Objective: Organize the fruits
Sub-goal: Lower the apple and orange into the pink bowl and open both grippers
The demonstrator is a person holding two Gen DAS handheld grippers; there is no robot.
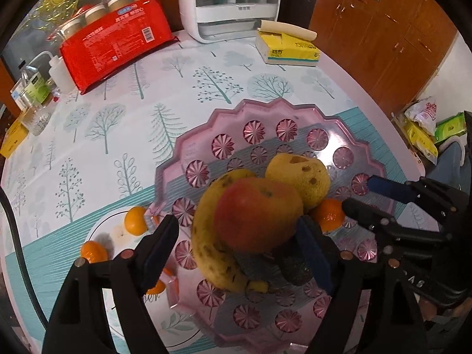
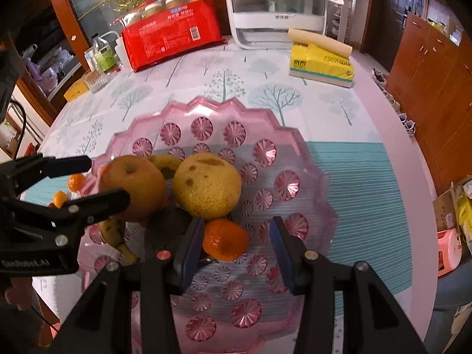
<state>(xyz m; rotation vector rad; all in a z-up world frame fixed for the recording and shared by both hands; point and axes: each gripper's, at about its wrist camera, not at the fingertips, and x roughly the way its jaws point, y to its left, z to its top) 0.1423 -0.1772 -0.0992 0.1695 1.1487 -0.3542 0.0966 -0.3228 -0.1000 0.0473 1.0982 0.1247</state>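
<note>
A pink scalloped tray (image 1: 295, 118) (image 2: 309, 177) holds a red-yellow apple (image 1: 256, 209) (image 2: 132, 187), a spotted banana (image 1: 212, 250) (image 2: 116, 230), a yellow pear (image 1: 301, 177) (image 2: 206, 184) and a small orange (image 1: 329, 215) (image 2: 225, 239). My left gripper (image 1: 236, 247) (image 2: 100, 177) is open, its fingers on either side of the apple and banana. My right gripper (image 2: 236, 253) (image 1: 357, 197) is open, its fingers straddling the orange without touching it. Three small oranges (image 1: 134, 219) lie on the table left of the tray.
A red multipack of jars (image 1: 118, 44), a white appliance (image 1: 230, 6) and a yellow tissue pack (image 1: 289, 47) stand at the table's far side. Bottles and a glass (image 1: 35, 100) stand at the far left. Wooden cabinets (image 1: 383, 44) are on the right.
</note>
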